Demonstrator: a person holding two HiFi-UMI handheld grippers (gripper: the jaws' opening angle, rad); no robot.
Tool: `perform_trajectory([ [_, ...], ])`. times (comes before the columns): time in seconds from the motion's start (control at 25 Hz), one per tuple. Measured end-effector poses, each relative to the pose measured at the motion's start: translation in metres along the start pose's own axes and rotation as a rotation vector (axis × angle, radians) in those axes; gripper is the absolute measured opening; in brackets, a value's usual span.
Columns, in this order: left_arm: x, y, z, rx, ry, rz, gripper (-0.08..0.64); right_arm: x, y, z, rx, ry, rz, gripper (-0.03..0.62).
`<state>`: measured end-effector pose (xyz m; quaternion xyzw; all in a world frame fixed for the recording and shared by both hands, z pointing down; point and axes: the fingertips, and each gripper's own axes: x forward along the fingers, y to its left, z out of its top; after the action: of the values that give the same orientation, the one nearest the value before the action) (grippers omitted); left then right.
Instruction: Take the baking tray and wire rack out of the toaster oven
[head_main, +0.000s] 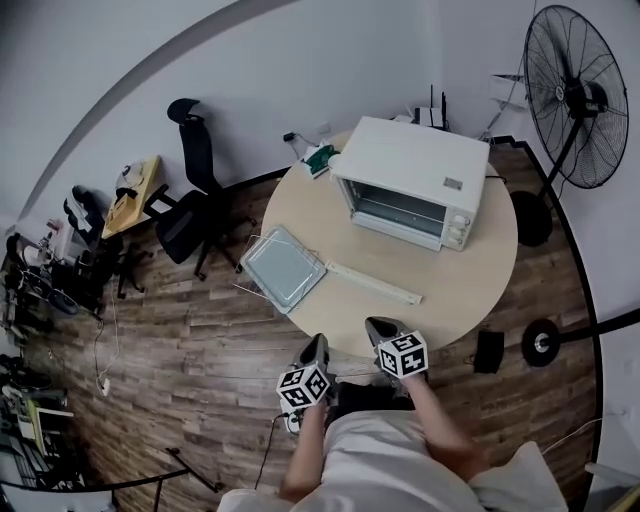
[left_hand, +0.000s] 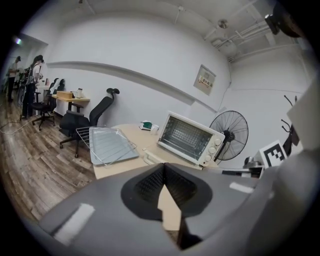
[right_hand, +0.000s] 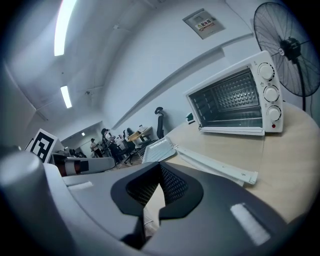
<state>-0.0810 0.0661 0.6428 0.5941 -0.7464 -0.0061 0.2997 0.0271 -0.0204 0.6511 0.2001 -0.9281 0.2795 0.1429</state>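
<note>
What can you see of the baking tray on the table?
The tray is a flat, rectangular, grey pan that looks like metal, with a low rim. It lies level, outside the oven, at the round table's left edge, with one corner hanging over. The rack appears to lie on it, with wires poking past its sides. Nothing else touches it.

Tray and rack stacked outside oven
</note>
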Motion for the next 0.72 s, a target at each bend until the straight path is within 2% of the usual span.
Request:
perform_trajectory([
  [0.2, 0.011, -0.01, 0.001, 0.04, 0.006, -0.001, 0.055, 0.0, -0.01, 0.005, -0.015, 0.0, -0.013, -0.005],
  [0.44, 0.018, -0.009, -0.004, 0.114, 0.067, 0.025, 0.055, 0.005, -0.017, 0.001, 0.038, 0.014, -0.073, -0.005],
  [0.52, 0.016, -0.007, -0.004, 0.077, 0.054, 0.019, 0.055, 0.004, -0.018, 0.0, 0.036, 0.011, -0.074, -0.005],
  [0.64, 0.014, -0.001, 0.0, -0.019, 0.028, 0.007, 0.055, 0.005, -0.02, 0.003, 0.021, -0.004, -0.076, -0.005],
  [0.72, 0.014, 0.0, 0.002, -0.034, 0.019, 0.005, 0.055, 0.006, -0.022, 0.007, 0.017, -0.008, -0.077, -0.005],
])
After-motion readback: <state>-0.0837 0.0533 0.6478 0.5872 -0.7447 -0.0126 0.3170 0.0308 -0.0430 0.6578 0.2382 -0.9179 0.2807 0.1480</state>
